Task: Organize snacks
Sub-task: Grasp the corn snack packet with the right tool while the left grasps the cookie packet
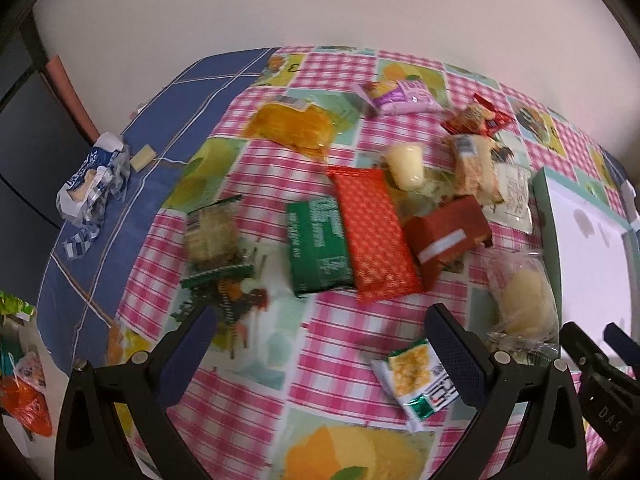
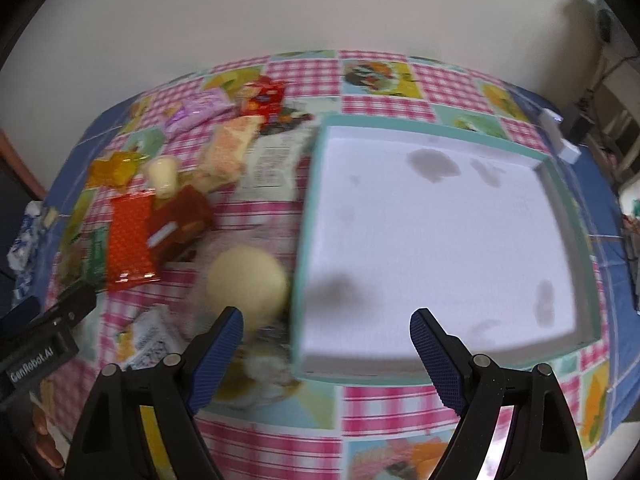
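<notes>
Your shallow white teal-rimmed cardboard box (image 2: 440, 232) holds nothing (snack packets (image 1: 372, 236) all loose on the table (image 1: 340, 328)); both hand-held grippers (image 1: 320, 360) (image 2: 326, 356) gape empty.

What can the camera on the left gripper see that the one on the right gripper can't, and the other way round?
Only the left wrist view shows the green-and-white cracker packet near its fingers and the clear-wrapped biscuit with green ends.

Only the right wrist view shows the whole teal-rimmed white box, with nothing in it except dark stains on its floor; the left view catches just its edge.

Both show the checked tablecloth, the orange dotted packet, the red box, the pale round bun in clear wrap and the purple packet.
</notes>
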Demonstrator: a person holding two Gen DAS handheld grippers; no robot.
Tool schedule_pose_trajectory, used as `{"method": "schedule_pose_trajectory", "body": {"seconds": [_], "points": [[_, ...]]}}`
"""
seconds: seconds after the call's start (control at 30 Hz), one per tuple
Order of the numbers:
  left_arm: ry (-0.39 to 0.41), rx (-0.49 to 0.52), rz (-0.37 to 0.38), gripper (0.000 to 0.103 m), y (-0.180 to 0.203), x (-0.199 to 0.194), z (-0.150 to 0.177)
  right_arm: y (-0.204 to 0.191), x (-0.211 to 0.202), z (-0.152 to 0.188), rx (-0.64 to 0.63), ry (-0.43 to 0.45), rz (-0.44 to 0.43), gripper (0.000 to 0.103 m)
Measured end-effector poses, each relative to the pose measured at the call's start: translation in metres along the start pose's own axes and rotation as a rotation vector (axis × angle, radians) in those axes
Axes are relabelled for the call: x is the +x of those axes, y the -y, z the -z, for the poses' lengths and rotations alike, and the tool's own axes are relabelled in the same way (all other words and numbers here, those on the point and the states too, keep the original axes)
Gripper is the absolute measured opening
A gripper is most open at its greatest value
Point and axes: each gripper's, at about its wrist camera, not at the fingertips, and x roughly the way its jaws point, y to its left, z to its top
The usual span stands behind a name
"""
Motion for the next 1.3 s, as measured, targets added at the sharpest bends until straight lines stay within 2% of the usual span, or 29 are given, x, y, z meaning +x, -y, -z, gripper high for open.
{"method": "schedule_pose_trajectory", "body": {"seconds": [0.13, 0.4, 0.63, 0.97, 1.13, 1.23, 1.3], "points": [[-0.042, -0.020, 0.003, 0.103, -0.026, 0.006, -0.003, -0.016, -0.002, -0.002, -0.023, 0.003, -0.062, 0.088], [-0.135, -0.165, 0.078, 0.103, -0.086, 0.021, -0.003, -0.066, -0.002, -0.004, -0.136, -0.001, -0.193, 0.088], [-0.180, -0.210, 0.096, 0.103, -0.111, 0.038, -0.007, -0.104, 0.009, 0.008, -0.233, -0.078, -0.268, 0.087], [-0.227, -0.245, 0.117, 0.103, -0.123, 0.063, -0.019, -0.123, 0.037, 0.027, -0.313, -0.210, -0.239, 0.087], [-0.218, -0.231, 0.123, 0.102, -0.119, 0.075, -0.034, -0.127, 0.053, 0.034, -0.330, -0.253, -0.203, 0.087], [-0.216, -0.226, 0.124, 0.097, -0.115, 0.081, -0.044, -0.129, 0.056, 0.033, -0.331, -0.240, -0.188, 0.086], [-0.219, -0.224, 0.130, 0.089, -0.113, 0.088, -0.052, -0.129, 0.059, 0.031, -0.319, -0.235, -0.186, 0.081]]}}
